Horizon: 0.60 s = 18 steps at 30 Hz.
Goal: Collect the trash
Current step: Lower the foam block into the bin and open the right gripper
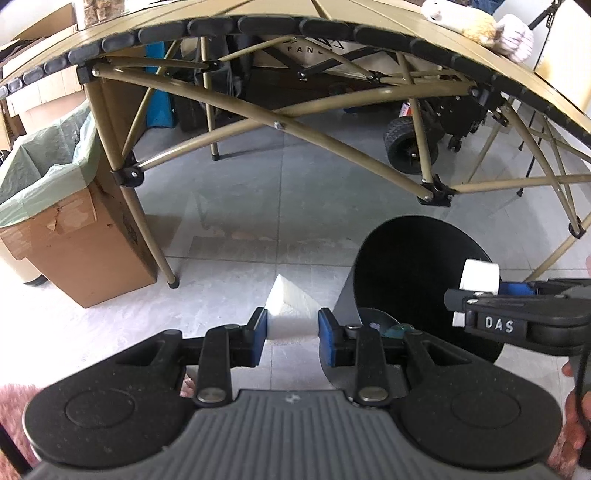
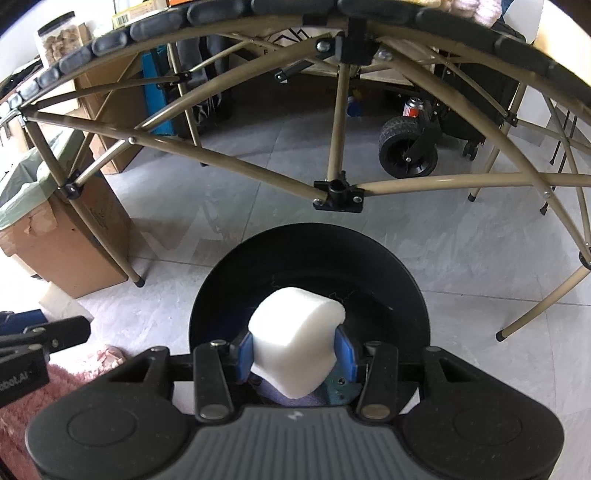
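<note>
My left gripper (image 1: 291, 326) is shut on a white wedge-shaped foam piece (image 1: 286, 308) and holds it above the tiled floor. My right gripper (image 2: 297, 349) is shut on a white rounded foam block (image 2: 295, 341), over a black round bin (image 2: 310, 291). The right gripper shows in the left wrist view (image 1: 480, 302) with its foam block (image 1: 478, 282) over the black bin (image 1: 417, 273). A cardboard box lined with a green bag (image 1: 48, 192) stands at left; it also shows in the right wrist view (image 2: 26, 192).
A tan folding table (image 1: 295, 22) spans overhead, its legs and cross braces (image 1: 280, 125) ahead. A wheeled cart (image 2: 410, 151) stands behind the table. A pink fluffy rug (image 2: 55, 384) lies at lower left. Plush toys (image 1: 480, 26) lie on the tabletop.
</note>
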### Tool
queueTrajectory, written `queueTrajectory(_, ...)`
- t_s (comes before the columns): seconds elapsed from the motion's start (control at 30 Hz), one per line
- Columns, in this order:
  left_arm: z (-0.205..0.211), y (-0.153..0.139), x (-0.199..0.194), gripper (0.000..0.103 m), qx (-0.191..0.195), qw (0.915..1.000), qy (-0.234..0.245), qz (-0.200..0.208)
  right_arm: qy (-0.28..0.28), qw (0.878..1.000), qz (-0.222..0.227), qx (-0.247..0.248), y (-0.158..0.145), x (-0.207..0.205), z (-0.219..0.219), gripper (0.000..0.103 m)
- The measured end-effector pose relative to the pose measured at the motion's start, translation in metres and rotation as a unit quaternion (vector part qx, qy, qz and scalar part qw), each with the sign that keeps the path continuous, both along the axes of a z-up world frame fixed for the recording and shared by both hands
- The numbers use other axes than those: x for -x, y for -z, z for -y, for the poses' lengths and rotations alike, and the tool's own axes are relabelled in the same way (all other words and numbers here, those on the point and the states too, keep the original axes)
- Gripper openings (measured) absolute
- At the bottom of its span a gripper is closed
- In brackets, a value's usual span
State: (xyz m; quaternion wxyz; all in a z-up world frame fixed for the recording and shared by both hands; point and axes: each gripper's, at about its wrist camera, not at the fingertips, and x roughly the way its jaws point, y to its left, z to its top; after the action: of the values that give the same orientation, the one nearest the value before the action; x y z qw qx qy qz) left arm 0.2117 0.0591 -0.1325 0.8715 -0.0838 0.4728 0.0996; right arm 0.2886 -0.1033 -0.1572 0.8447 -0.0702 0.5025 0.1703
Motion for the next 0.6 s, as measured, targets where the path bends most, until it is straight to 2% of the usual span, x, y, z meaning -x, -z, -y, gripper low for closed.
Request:
queueTrajectory(0.27,0.001,0.001,-0.005,0.03,0.0,1.0,-0.001,-0.004,0.017,1.0,-0.012,-0.002,0.009,-0.012,-0.006,0.044)
queueTrajectory(0.37,0.0,0.001,-0.005,0.03,0.0,1.0,-0.002,-0.004,0.017,1.0,-0.023,0.001,0.013,-0.012,-0.007,0.048)
queueTrajectory(0.43,0.002,0.002,-0.005,0.03,0.001,1.0,-0.001,-0.005,0.021,1.0,-0.022,0.007,0.013,-0.012,-0.006,0.053)
queueTrajectory(0.47,0.002,0.003,-0.005,0.03,0.0,1.0,0.001,-0.005,0.023,0.999,-0.02,0.009,0.013,-0.012,-0.005,0.06)
queueTrajectory(0.5,0.003,0.003,-0.005,0.03,0.0,1.0,0.002,-0.005,0.025,0.999,-0.02,0.009,0.013,-0.013,-0.005,0.072)
queueTrajectory(0.57,0.002,0.004,-0.005,0.03,0.0,1.0,0.003,-0.006,0.026,0.999,-0.017,0.009,0.013,-0.013,-0.003,0.086)
queueTrajectory(0.6,0.003,0.004,-0.005,0.03,0.0,1.0,0.003,-0.006,0.025,1.0,-0.016,0.011,0.013,-0.013,-0.003,0.089)
